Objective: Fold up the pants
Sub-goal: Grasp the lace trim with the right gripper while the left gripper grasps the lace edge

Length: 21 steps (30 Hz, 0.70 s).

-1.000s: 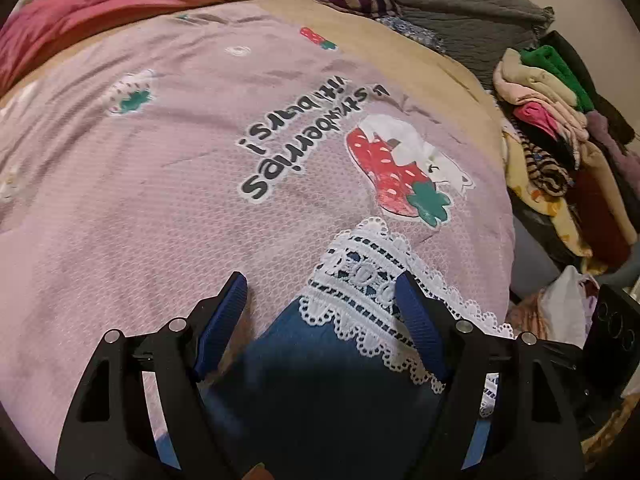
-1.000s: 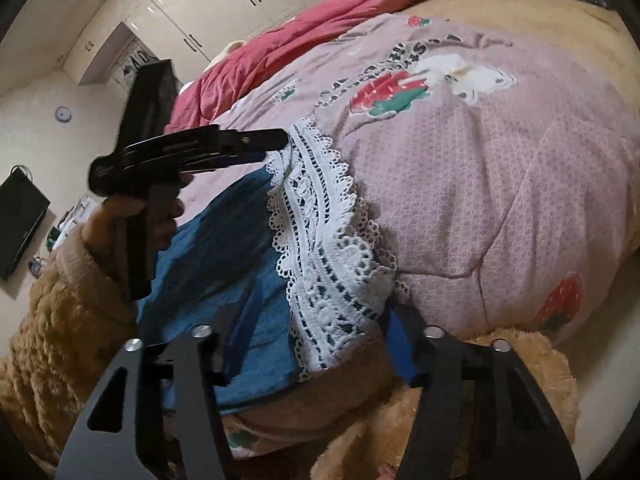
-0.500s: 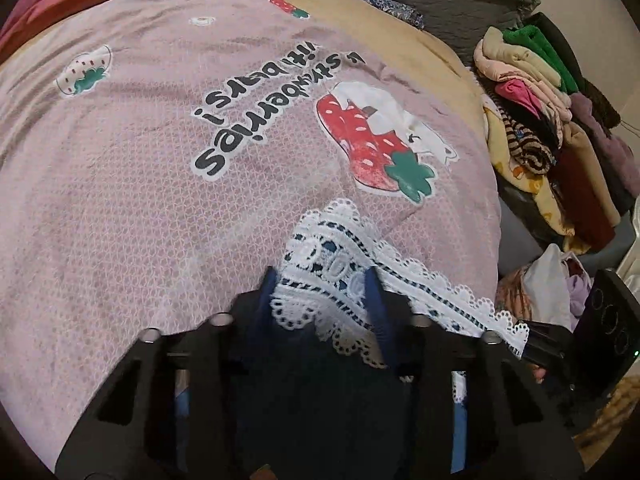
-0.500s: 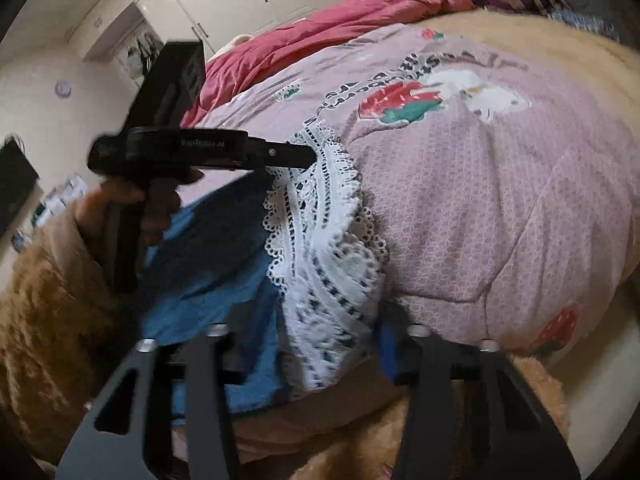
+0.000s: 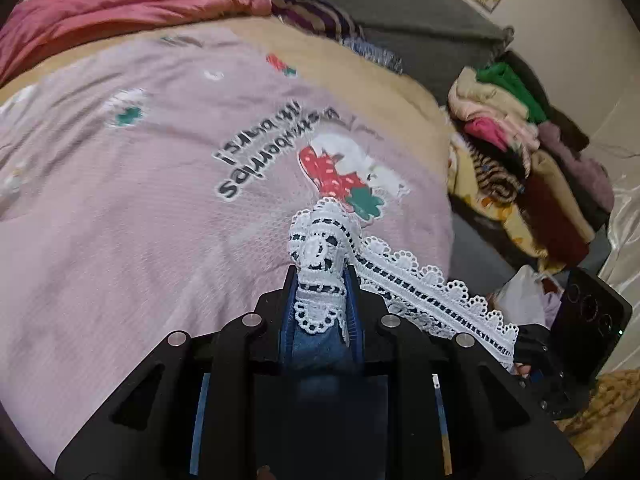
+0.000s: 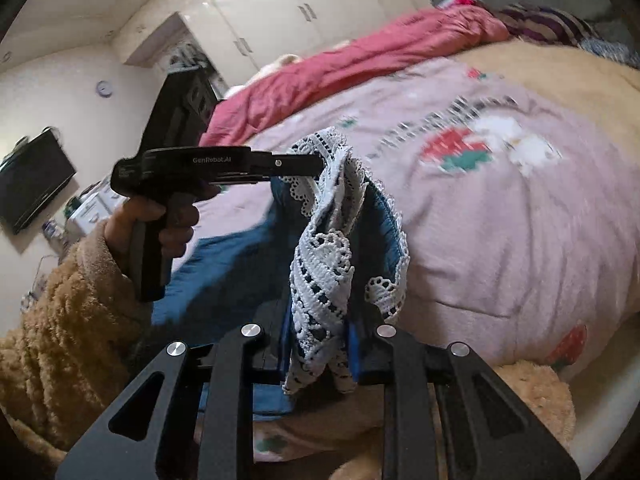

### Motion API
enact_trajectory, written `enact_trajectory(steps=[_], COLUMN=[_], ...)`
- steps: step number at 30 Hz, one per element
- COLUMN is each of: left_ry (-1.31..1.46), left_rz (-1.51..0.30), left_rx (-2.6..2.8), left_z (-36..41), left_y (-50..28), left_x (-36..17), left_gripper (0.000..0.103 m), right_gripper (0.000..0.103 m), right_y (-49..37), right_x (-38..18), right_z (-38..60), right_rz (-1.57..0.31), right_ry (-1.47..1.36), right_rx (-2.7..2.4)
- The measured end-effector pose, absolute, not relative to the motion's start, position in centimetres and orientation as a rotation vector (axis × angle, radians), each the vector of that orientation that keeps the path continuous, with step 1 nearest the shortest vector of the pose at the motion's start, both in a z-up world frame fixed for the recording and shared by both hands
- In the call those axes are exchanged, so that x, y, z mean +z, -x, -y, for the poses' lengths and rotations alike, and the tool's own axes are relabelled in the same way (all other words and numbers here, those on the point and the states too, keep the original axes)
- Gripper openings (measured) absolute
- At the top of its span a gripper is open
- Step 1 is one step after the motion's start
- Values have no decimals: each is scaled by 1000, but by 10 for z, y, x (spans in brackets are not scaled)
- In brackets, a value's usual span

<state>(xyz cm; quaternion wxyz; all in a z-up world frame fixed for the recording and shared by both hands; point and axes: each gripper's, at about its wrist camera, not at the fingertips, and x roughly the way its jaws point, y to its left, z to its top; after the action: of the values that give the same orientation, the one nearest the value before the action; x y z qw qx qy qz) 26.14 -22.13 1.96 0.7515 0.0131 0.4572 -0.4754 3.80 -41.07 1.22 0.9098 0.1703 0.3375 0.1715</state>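
Note:
The pants are blue denim point(image 6: 240, 264) with a wide white lace hem point(image 5: 420, 292). They lie at the near edge of a pink strawberry-print blanket point(image 5: 140, 208). My left gripper point(image 5: 320, 284) is shut on one corner of the lace hem and lifts it off the blanket. My right gripper point(image 6: 320, 336) is shut on the other hem corner, with lace point(image 6: 320, 272) bunched between its jaws. The left gripper point(image 6: 308, 164) also shows in the right wrist view, held by a hand in a tan fleece sleeve. The hem hangs stretched between both grippers.
A red quilt point(image 5: 120, 4) and striped pillow point(image 5: 316, 16) lie at the bed's far end. A pile of folded clothes point(image 5: 520, 172) stands right of the bed. White wardrobes point(image 6: 288, 12) and a wall TV point(image 6: 32, 184) are to the left.
Both grippers were open over the lace hem one second ago. They have closed on its two corners and lifted the hem off the blanket.

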Motion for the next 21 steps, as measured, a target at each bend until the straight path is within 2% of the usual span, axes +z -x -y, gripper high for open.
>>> enact_trajectory(steps=[9, 15, 17, 19, 21], left_ry=[44, 103, 147, 210, 336], left_rz=[-954, -957, -977, -995, -1002], left_rx=[-955, -896, -849, -796, -763], left_z=[132, 80, 64, 45, 22], left_y=[-231, -212, -213, -214, -218], left_x=[39, 26, 14, 4, 0], left_gripper=[15, 15, 22, 22, 28], right_gripper=[20, 20, 20, 21, 23], right_y=[-28, -28, -30, -29, -28], right_x=[41, 37, 30, 22, 13], right_z=[335, 275, 256, 237, 217], right_rz=[-661, -699, -721, -752, -775], right_ry=[-218, -89, -49, -4, 44], right_rx=[529, 634, 665, 681, 697])
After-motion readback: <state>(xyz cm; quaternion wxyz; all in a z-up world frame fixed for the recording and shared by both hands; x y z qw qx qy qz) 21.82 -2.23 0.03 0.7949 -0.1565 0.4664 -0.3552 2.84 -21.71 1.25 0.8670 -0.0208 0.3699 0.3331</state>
